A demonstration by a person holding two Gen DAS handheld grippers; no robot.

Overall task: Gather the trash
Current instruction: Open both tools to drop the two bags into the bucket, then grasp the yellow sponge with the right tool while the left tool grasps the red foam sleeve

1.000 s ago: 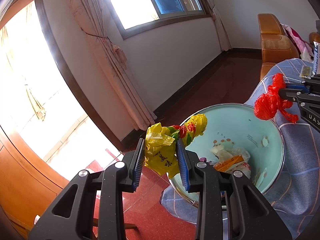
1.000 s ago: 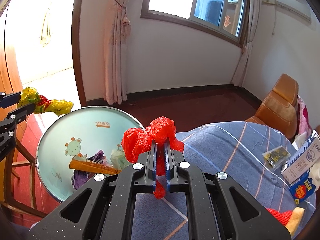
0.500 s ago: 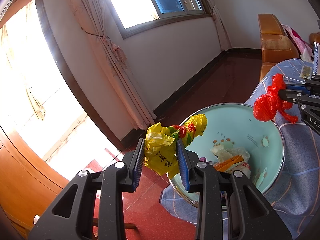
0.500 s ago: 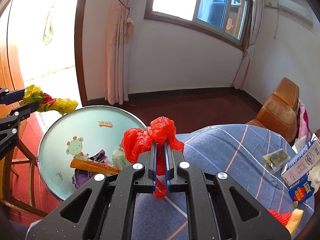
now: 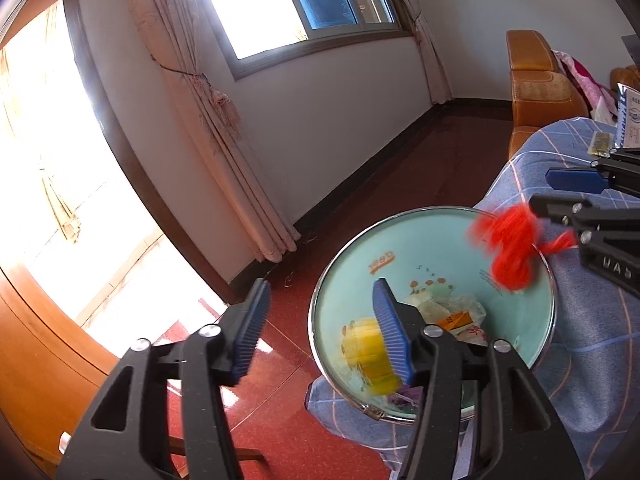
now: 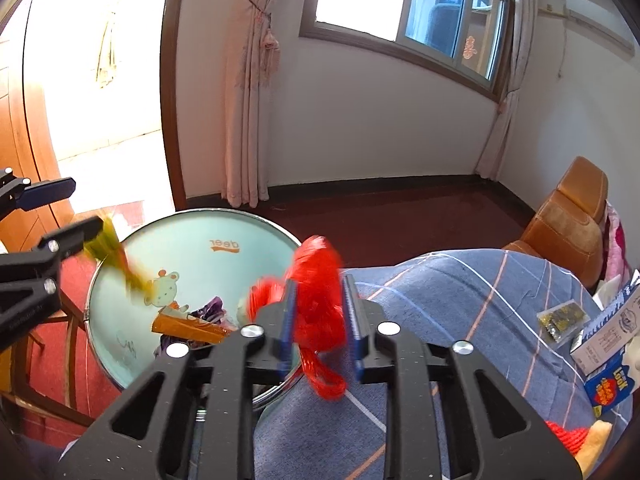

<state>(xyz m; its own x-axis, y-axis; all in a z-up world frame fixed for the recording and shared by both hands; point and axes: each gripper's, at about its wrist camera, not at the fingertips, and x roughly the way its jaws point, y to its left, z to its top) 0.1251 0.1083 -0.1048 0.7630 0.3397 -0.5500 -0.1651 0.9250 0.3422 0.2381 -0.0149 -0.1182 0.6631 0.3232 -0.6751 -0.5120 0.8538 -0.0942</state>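
Observation:
A pale green basin [image 5: 516,320] [image 6: 200,256] holds several pieces of trash. My left gripper [image 5: 320,324] is open above the basin's near rim. The yellow wrapper [image 5: 370,356] [image 6: 120,264] is blurred, falling out of it into the basin. My right gripper [image 6: 318,314] is open at the basin's edge. The red plastic bag [image 6: 316,300] [image 5: 510,244] is blurred between its fingers, loose and dropping. An orange packet [image 6: 188,326] lies in the basin.
The basin stands by a table with a blue checked cloth [image 6: 460,300]. On the cloth lie a small gold packet [image 6: 560,318] and a blue-and-white box [image 6: 608,356]. An orange sofa [image 6: 568,220] stands behind. A wooden stool leg [image 6: 72,344] is under the basin.
Both grippers have opened. The yellow wrapper and the red bag have left the jaws and are falling toward the basin.

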